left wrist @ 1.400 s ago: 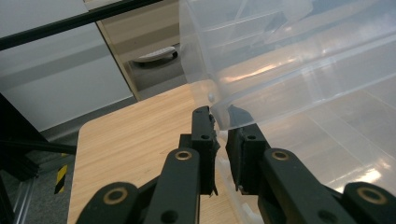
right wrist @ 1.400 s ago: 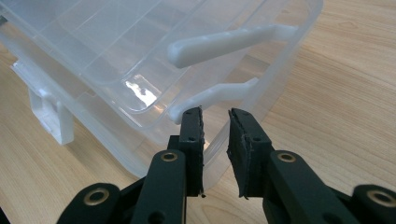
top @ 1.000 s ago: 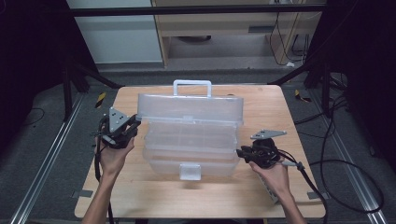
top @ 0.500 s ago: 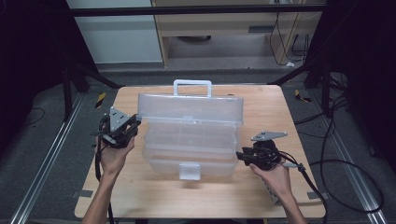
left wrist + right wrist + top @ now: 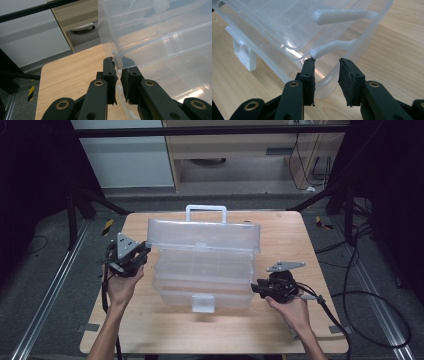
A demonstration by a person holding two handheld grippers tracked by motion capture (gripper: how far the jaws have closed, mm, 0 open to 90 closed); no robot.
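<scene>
A clear plastic tiered toolbox (image 5: 205, 265) stands open on the wooden table (image 5: 280, 330); its upper tray with the white handle (image 5: 206, 210) is swung up and back. My left gripper (image 5: 141, 254) is at the box's left end, its jaws shut on the edge of the clear upper tray (image 5: 140, 45), as the left gripper view (image 5: 118, 67) shows. My right gripper (image 5: 255, 289) sits at the box's lower right corner. Its jaws (image 5: 327, 65) have just been closing a little and stand apart, with the base's corner wall (image 5: 329, 77) between them, unpressed. One pad touches a white link arm (image 5: 332, 46).
The white front latch (image 5: 202, 303) hangs at the base's near side. Cables trail over the table's right edge onto the dark floor (image 5: 360, 285). A light cabinet (image 5: 130, 160) and wooden shelf stand beyond the table. Bare wood lies in front of the box.
</scene>
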